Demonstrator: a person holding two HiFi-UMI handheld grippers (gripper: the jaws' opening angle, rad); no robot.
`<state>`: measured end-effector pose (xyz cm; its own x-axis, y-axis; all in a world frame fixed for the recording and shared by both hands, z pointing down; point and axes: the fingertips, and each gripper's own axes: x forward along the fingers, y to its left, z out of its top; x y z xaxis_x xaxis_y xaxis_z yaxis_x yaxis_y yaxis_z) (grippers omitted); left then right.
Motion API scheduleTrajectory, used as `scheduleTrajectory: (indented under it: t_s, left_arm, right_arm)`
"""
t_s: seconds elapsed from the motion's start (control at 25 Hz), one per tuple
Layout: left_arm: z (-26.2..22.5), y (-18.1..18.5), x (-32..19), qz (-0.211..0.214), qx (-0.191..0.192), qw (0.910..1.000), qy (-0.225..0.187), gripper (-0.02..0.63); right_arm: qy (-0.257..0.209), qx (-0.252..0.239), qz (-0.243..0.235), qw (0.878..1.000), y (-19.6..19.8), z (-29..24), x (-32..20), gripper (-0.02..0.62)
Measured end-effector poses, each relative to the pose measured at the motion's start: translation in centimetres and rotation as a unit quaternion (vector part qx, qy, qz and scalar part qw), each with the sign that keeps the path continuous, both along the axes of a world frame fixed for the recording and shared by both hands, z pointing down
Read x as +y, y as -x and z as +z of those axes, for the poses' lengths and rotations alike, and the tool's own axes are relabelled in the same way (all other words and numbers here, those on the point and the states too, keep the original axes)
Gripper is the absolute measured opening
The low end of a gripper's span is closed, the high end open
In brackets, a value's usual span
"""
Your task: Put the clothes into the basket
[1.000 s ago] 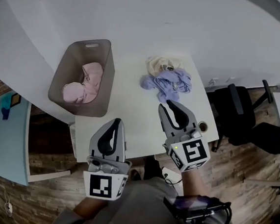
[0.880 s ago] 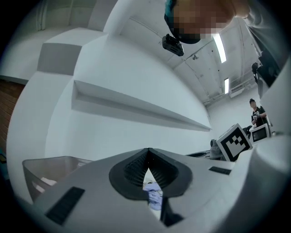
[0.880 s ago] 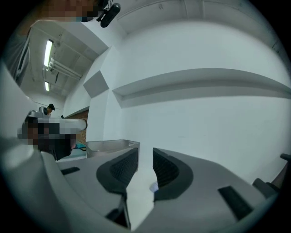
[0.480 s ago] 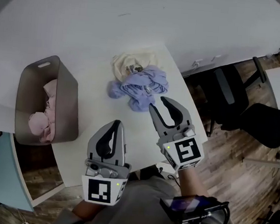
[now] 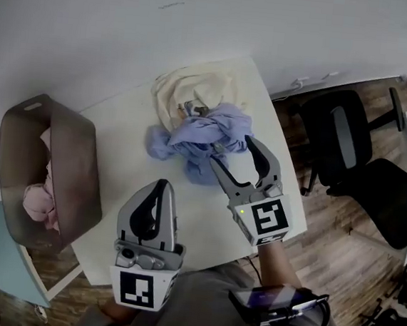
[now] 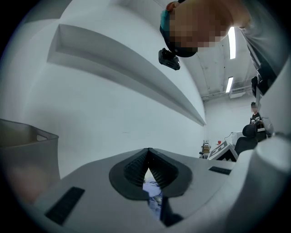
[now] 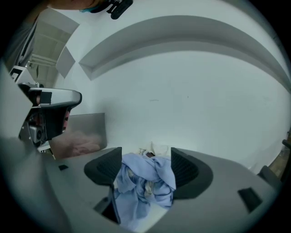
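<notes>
Looking down through the head view, I see the lavender-blue garment (image 5: 199, 138) lying crumpled on the white table (image 5: 123, 140), toward its far right corner. It touches a cream garment (image 5: 196, 86) that sits just behind it, and partly overlaps that garment's near edge. Neither piece is in the basket.

My right gripper (image 5: 232, 151) is at the near right edge of the blue heap. Its jaws stand apart and have just been opening. In the right gripper view the blue garment (image 7: 143, 186) bunches up in the gap of the right gripper (image 7: 145, 157), filling most of it, but the pads are not squeezing it. A strip of the cream garment (image 7: 159, 149) shows beyond the blue folds.

My left gripper (image 5: 160, 183) hangs over the near part of the table, left of the right one. In the left gripper view, the left gripper (image 6: 148, 152) has its jaws closed tip to tip with nothing caught between them.

The grey basket (image 5: 80, 183) stands at the table's left edge, well apart from the pile, with pink clothes (image 5: 34, 200) inside. The right gripper view shows the basket (image 7: 86, 127) off to the left. A black office chair (image 5: 342, 136) stands on the wooden floor to the right of the table.
</notes>
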<state>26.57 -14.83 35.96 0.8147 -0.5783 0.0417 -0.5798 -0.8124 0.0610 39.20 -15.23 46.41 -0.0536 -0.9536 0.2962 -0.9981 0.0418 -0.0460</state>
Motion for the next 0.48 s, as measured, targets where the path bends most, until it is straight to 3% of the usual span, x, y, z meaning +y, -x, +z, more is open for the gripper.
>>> scheduleTrajectory:
  t_s: [0.28, 0.48]
  left_arm:
    - [3.8, -0.7, -5.4, -0.021, -0.015, 0.9991, 0.034, 0.008]
    - [6.8, -0.7, -7.4, -0.028, -0.026, 0.9974, 0.062, 0.009]
  right_arm:
    - [0.051, 0.006, 0.015, 0.999, -2.7, 5.9, -4.9, 0.505]
    - [0.085, -0.005, 0.011, 0.996, -3.8, 9.8, -6.8, 0.532]
